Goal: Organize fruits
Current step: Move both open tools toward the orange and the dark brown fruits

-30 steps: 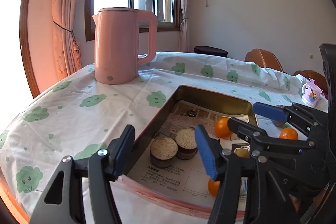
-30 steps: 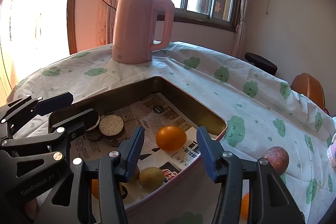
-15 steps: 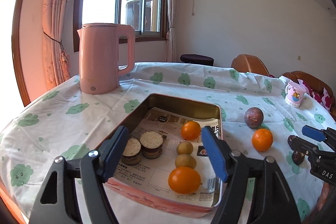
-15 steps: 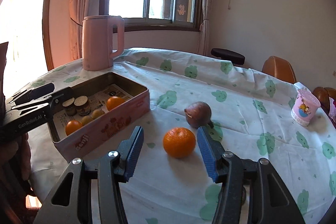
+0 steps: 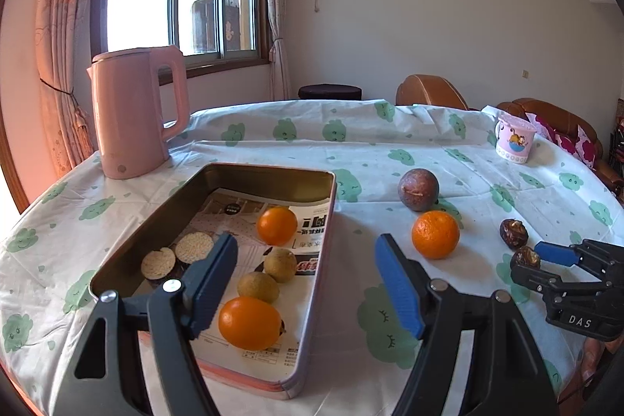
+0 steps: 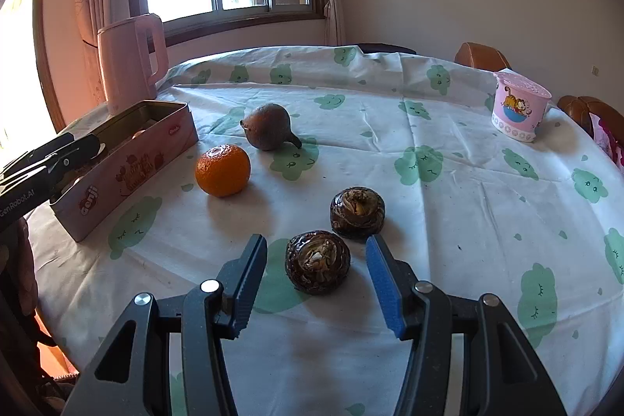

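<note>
An open pink tin (image 5: 331,205) holds two oranges (image 5: 277,225), two small yellow-green fruits (image 5: 279,264) and round biscuits (image 5: 194,247). My left gripper (image 5: 304,252) hovers open over the tin's near right side with nothing between its fingers. On the cloth to the right lie a mandarin (image 6: 222,170), a purple-brown fruit (image 6: 269,126) and two dark brown chestnut-like fruits. My right gripper (image 6: 316,256) stands open around the nearer dark fruit (image 6: 318,266), with a gap at each pad. The other dark fruit (image 6: 357,211) sits just beyond it.
A pink kettle (image 5: 132,112) stands behind the tin by the window. A pink cartoon cup (image 6: 518,108) sits at the far right of the round table. Brown chairs (image 5: 429,92) ring the far side. The table's near edge drops away just below both grippers.
The right gripper swung from above the tin across the cloth to the dark fruits. The left gripper drew back from the tin and its jaws widened.
</note>
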Demonstrator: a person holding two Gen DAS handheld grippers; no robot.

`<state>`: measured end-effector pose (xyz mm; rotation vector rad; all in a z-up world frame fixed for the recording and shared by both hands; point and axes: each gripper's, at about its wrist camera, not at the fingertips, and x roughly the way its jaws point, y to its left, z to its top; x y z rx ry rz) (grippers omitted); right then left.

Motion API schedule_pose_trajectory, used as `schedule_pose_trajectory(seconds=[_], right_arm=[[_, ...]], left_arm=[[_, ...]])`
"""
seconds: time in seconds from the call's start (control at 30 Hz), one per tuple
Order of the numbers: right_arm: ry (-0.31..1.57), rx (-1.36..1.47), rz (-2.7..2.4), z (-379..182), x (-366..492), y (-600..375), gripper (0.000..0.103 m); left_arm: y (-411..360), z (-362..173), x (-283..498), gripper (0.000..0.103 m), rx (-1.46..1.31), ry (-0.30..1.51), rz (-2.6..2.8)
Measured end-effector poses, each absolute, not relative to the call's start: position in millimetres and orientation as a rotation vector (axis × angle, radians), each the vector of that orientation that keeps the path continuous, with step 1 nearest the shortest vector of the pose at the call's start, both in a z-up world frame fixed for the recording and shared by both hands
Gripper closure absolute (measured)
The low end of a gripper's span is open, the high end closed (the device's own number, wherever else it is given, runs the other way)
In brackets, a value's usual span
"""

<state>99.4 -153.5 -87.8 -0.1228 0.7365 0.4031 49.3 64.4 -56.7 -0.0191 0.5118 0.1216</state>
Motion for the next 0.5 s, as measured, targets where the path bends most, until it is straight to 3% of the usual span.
schedule_pose_trajectory(seconds=[0.1, 0.17, 0.2, 0.5], right_arm=[[0.766, -0.146, 0.412, -90.7, 102.6, -149.1, 0.048], [0.777, -0.151, 0.412, -92.4, 105.1, -148.5, 0.062], [0.771, -0.150, 0.414, -91.9, 104.9, -148.7, 0.064], [0.637, -0.133, 0.399, -52.8, 111.3, -147.1, 0.064]], left_arm=[[58.2, -56.3, 51.1, 0.028, -0.010, 0.522, 0.102], [53.1, -54.0, 51.8, 0.028, -0.003, 0.519, 0.086], [50.6, -52.0, 52.7, 0.028, 0.001, 0.519, 0.078], [20.1, -40.1, 89.7, 0.028, 0.006, 0.564, -0.016]])
